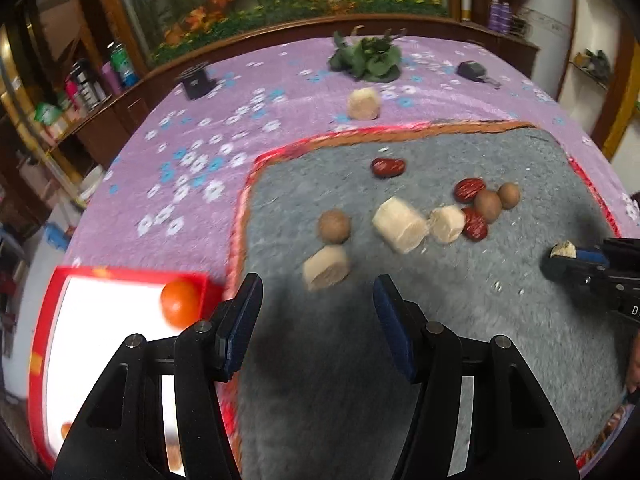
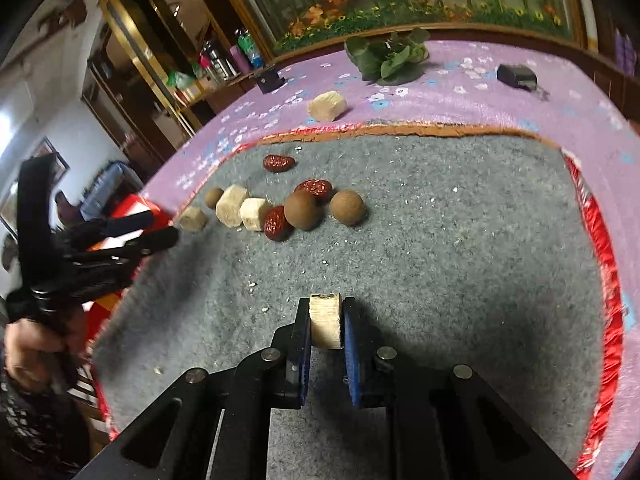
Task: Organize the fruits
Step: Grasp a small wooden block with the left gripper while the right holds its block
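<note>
Gripping a pale sugarcane chunk end-up between its blue pads, the right gripper hangs over the near middle of the grey mat, shut on the piece with its cut face turned upward. The left gripper stands with its jaws apart and nothing between them, poised over the mat's near-left part. Just ahead of it lies another cane piece, lying on its side with its long axis running roughly across the gap between the jaws — my guess is that this hand is the nearer one for it. Beyond sit a brown round fruit, two more cane pieces, and a cluster of red dates and brown fruits further right, with a lone date at the far side. One cane piece rests off the mat on the purple flowered cloth, near a leafy green bunch. To the near left is a red-rimmed white tray holding an orange fruit — likely where things go. The round fruit lies close to the nearest cane piece, so it may get nudged.
</note>
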Action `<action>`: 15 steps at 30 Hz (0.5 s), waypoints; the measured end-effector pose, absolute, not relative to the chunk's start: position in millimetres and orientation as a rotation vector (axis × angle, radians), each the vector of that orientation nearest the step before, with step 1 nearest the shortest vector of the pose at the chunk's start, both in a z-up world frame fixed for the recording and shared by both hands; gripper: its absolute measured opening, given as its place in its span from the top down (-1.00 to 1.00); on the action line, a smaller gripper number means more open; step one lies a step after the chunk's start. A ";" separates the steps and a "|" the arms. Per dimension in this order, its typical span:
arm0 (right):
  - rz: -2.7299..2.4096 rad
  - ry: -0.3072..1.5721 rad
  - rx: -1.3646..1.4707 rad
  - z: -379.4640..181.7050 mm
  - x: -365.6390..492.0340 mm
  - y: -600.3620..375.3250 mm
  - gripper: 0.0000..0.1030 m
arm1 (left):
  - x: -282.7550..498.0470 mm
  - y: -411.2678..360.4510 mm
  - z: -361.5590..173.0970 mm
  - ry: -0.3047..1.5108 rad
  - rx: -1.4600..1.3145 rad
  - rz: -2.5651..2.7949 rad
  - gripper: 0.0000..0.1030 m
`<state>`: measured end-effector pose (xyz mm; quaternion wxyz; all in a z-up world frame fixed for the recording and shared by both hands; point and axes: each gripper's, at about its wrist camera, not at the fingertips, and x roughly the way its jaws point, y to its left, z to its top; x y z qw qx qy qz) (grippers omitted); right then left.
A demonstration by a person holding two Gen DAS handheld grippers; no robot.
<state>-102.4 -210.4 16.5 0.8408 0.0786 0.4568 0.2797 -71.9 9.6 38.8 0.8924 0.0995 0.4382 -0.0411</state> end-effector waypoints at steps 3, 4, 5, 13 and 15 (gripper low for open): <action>0.595 0.964 0.170 17.2 -107.5 -210.7 0.72 | -62.9 10.4 38.2 0.916 0.222 -0.089 -0.12; 0.596 0.966 0.175 16.6 -107.2 -211.5 0.72 | -61.1 11.5 38.5 0.916 0.220 -0.096 -0.12; 0.598 0.971 0.180 18.8 -105.6 -210.3 0.72 | -58.6 12.5 38.2 0.920 0.221 -0.098 -0.12; 0.622 1.011 0.277 16.7 -100.9 -219.2 0.72 | -42.0 7.6 26.7 0.967 0.231 -0.154 0.11; 0.625 1.013 0.282 16.5 -100.4 -219.3 0.72 | -39.6 6.0 22.0 0.983 0.219 -0.172 0.31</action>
